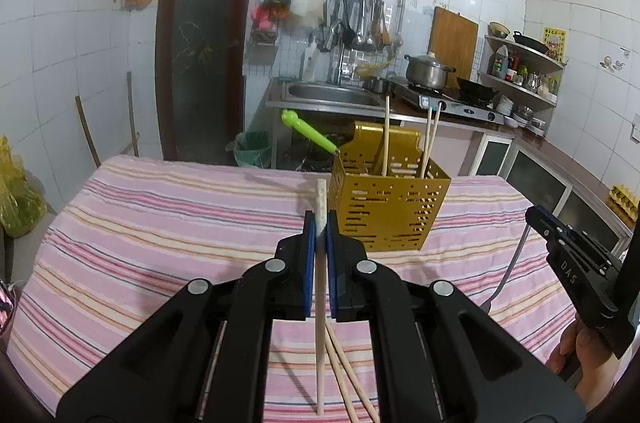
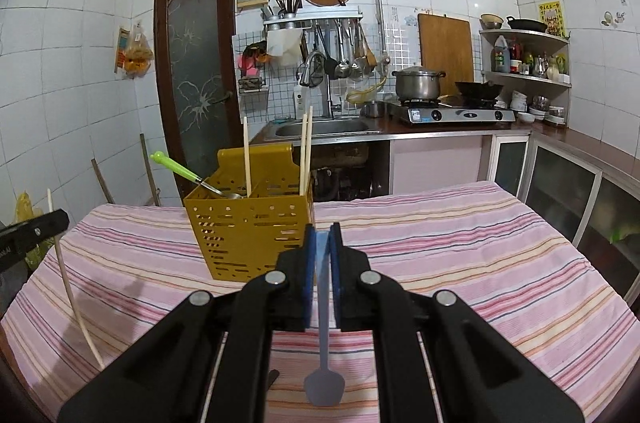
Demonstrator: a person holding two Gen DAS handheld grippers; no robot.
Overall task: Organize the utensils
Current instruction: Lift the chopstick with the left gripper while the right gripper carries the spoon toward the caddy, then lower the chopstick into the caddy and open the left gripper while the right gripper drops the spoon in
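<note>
A gold perforated utensil holder (image 1: pixel 390 209) (image 2: pixel 250 227) stands on the striped table. It holds three chopsticks (image 1: pixel 386 135) and a green-handled spoon (image 1: pixel 308 133) (image 2: pixel 180 169). My left gripper (image 1: pixel 319 223) is shut on a pale chopstick (image 1: pixel 321 323), held upright just left of the holder. Two more chopsticks (image 1: pixel 348 379) lie on the cloth below it. My right gripper (image 2: pixel 322 237) is shut on a blue utensil (image 2: pixel 324 363) whose flat head hangs down, just right of the holder. The right gripper also shows in the left wrist view (image 1: pixel 576 263).
The pink striped tablecloth (image 2: pixel 460 263) covers the table. Behind it are a sink (image 2: pixel 320 129), a gas stove with a pot (image 2: pixel 418 85) and wok, corner shelves (image 2: pixel 524 63) and a dark door (image 2: pixel 196 83). A yellow bag (image 1: pixel 16 195) sits at the left.
</note>
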